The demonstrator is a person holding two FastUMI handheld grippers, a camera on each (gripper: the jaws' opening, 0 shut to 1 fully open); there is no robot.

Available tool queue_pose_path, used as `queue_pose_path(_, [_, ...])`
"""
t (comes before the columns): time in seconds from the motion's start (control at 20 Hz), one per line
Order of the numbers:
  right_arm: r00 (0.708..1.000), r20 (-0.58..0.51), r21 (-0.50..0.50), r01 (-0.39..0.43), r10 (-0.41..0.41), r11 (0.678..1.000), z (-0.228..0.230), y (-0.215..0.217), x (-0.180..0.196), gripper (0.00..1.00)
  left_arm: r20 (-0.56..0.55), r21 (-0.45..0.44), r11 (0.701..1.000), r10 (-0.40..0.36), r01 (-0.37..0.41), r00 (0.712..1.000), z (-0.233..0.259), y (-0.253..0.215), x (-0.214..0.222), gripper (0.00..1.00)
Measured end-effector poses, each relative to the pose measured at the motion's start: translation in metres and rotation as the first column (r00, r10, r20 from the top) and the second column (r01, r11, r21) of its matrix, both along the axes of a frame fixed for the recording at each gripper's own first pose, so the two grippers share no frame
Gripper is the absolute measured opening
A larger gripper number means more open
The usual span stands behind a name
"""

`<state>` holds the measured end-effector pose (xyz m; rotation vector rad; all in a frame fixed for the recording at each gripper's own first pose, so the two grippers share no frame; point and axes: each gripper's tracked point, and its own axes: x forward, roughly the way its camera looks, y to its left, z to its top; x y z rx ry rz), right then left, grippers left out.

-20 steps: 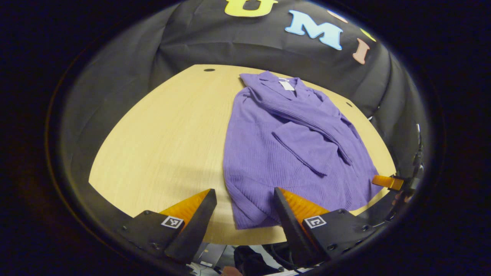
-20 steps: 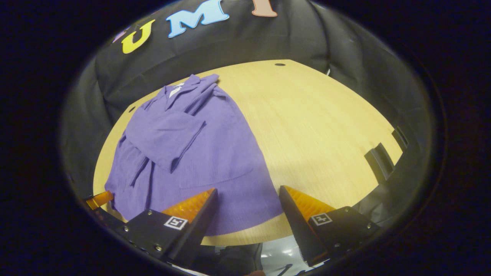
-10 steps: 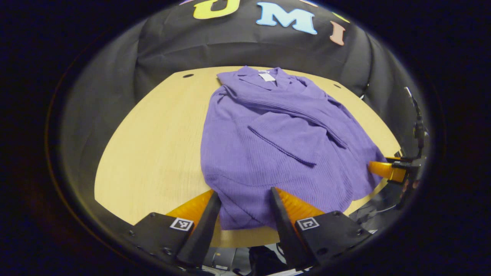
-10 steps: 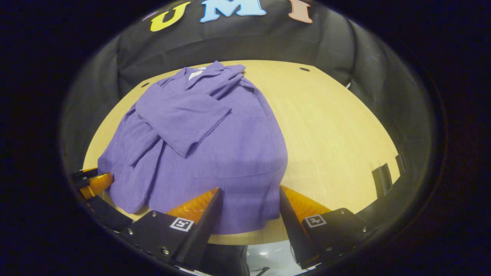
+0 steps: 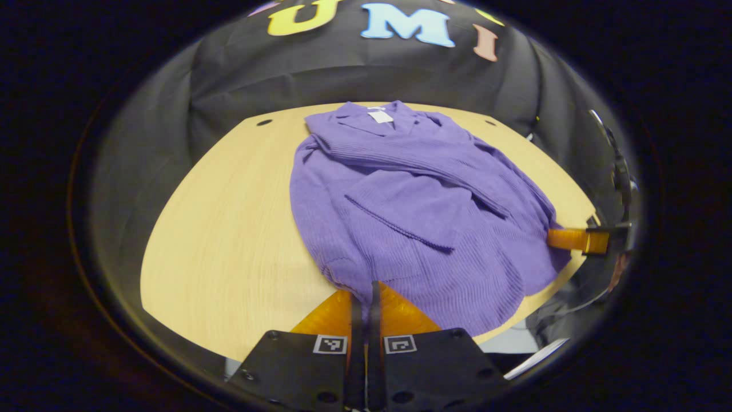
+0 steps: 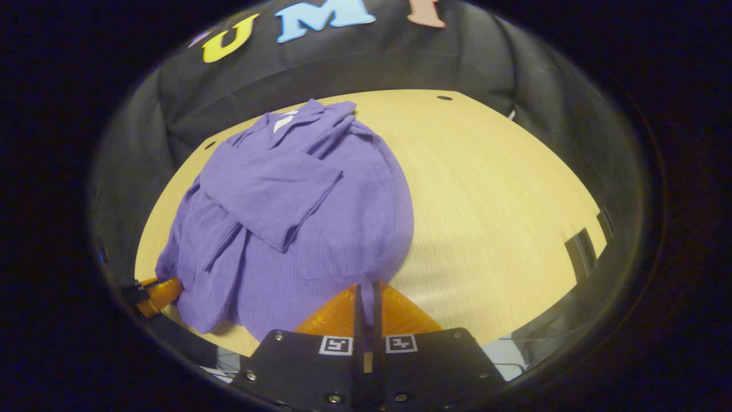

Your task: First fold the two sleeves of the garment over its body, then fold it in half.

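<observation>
A purple ribbed garment lies on the wooden table, collar at the far side, both sleeves folded across its body. In the left gripper view my left gripper is shut on the hem's near left corner. In the right gripper view the garment spreads left of centre, and my right gripper is shut on the hem's near right corner, a strip of cloth between its fingers. The right gripper shows at the garment's right edge in the left gripper view; the left gripper shows low left in the right gripper view.
Bare tabletop stretches right of the garment in the right gripper view and left of it in the left gripper view. Small holes mark the table's far corners. Black cloth walls close in behind and beside the table.
Both grippers moved forward onto the hem and went from open to shut on its two near corners. The hem has bunched up slightly at each grip.
</observation>
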<state>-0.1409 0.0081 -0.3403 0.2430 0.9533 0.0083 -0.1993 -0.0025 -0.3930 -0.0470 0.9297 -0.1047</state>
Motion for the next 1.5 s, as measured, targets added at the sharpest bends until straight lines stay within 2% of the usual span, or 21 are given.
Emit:
queue_pose_path(0.2, [1.0,0.005,0.024,0.007,-0.007,1.0,0.002,-0.002,0.004,0.07,-0.001,-0.046,0.999,0.024,-0.024,1.0,0.002,0.0,-0.002,0.07])
queue_pose_path(0.25, [1.0,-0.003,0.021,-0.001,0.001,1.0,0.002,-0.001,0.006,0.02,-0.009,-0.062,0.998,0.032,-0.032,0.999,0.005,0.001,-0.001,0.07])
queue_pose_path(0.45, [0.998,0.052,0.062,0.019,-0.022,0.998,0.036,0.0,0.014,0.02,0.026,-0.152,0.987,0.058,-0.053,0.998,0.04,0.0,0.012,0.07])
queue_pose_path(0.65, [0.991,0.134,0.107,-0.001,-0.013,0.994,0.084,-0.001,0.031,0.02,0.117,-0.225,0.974,0.048,-0.02,0.992,0.094,-0.004,0.038,0.07])
queue_pose_path(0.9, [0.969,0.247,0.112,-0.055,0.026,0.992,0.146,0.006,0.068,0.02,0.237,-0.27,0.962,0.037,0.029,0.971,0.16,0.0,0.09,0.07])
queue_pose_path(1.05, [0.944,0.317,0.041,-0.106,0.087,0.994,0.179,0.013,0.094,0.02,0.294,-0.267,0.962,0.03,0.052,0.955,0.188,0.002,0.118,0.07])
queue_pose_path(1.25, [0.912,0.382,-0.012,-0.158,0.151,0.987,0.215,0.023,0.136,0.01,0.346,-0.275,0.961,0.058,0.041,0.936,0.219,0.01,0.161,0.07])
queue_pose_path(1.5, [0.89,0.44,0.061,-0.159,0.116,0.985,0.244,0.018,0.205,0.01,0.404,-0.288,0.957,0.14,-0.019,0.904,0.245,0.031,0.224,0.07])
